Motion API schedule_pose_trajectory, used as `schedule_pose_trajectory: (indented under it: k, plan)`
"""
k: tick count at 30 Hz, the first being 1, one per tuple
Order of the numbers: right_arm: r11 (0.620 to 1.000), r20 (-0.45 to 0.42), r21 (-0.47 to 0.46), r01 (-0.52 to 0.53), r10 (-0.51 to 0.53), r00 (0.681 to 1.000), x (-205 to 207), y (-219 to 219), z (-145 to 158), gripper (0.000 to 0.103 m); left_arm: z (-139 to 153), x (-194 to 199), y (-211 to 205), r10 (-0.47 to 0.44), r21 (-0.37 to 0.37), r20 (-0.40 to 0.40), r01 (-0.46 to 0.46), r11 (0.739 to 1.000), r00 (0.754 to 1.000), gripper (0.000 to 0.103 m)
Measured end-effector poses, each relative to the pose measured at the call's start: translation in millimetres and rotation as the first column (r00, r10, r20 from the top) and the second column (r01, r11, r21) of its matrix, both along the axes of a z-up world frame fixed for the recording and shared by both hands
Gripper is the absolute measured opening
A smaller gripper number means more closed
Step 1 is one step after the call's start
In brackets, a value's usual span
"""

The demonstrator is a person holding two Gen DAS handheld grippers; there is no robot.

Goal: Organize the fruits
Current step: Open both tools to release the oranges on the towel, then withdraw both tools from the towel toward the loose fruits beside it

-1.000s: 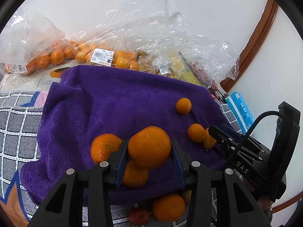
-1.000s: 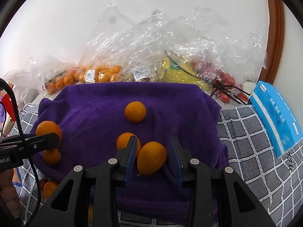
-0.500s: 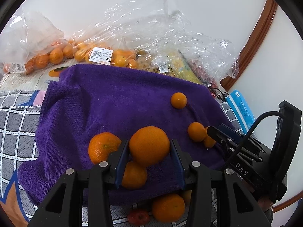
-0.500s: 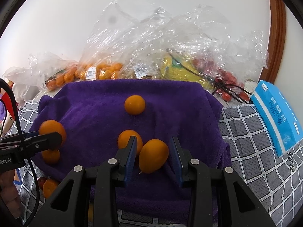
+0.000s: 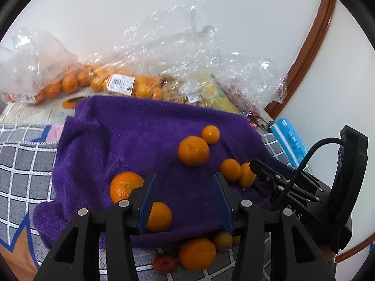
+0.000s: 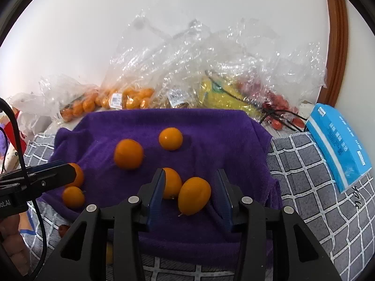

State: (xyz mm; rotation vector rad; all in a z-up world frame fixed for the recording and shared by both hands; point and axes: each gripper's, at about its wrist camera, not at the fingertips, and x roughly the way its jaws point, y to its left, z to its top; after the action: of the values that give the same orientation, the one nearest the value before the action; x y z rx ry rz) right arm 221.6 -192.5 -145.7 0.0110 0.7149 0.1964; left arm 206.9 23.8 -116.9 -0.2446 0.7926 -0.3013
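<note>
Both claws have just let go. The left gripper (image 5: pixel 185 196) held a big orange a moment ago; now its jaws have been opening and nothing is between them. That big orange (image 5: pixel 193 150) now sits free on the purple towel (image 5: pixel 131 140), up at about 12 o'clock from the left gripper, just beside a smaller orange (image 5: pixel 210 134).

The right gripper (image 6: pixel 190 190) has been opening its jaws too. The oval orange (image 6: pixel 194 195) it held now lies on the towel between the two fingers, but the pads do not press on it. A gap shows on the right side. A round orange (image 6: pixel 172 182) sits right next to it, at about 10 o'clock, partly behind the left finger.

So two more fruits are now down on the towel with the others. I think this drop step is done for both hands.

More fruit is still off the towel. An orange (image 5: pixel 196 254) and a small red fruit (image 5: pixel 164 263) lie on the checked cloth (image 5: pixel 21 164) at 6 o'clock, below the towel's near edge. Bags of fruit (image 6: pixel 131 98) wait at the back, at 12 o'clock. Those likely come next.
</note>
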Motion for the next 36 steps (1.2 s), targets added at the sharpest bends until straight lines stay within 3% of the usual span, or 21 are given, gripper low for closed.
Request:
schedule_pose_trajectory:
  k: [9, 20, 36]
  plan:
    - [0.997, -0.01, 0.065, 0.038, -0.037, 0.999, -30, -10, 24, 0.047, 28, -23, -3, -0.021, 0.014, 0.048, 0.021, 1.0, 0.999, 0.047]
    - [0.994, -0.016, 0.049, 0.099, -0.098, 0.995, -74, -11, 34, 0.047, 43, -59, 6, -0.015, 0.036, 0.056, 0.013, 0.999, 0.998, 0.047]
    - [0.998, -0.072, 0.055, 0.026, -0.022, 0.997, -111, 12, 29, 0.047, 37, -103, 23, 0.005, 0.068, 0.058, -0.009, 0.998, 0.998, 0.047]
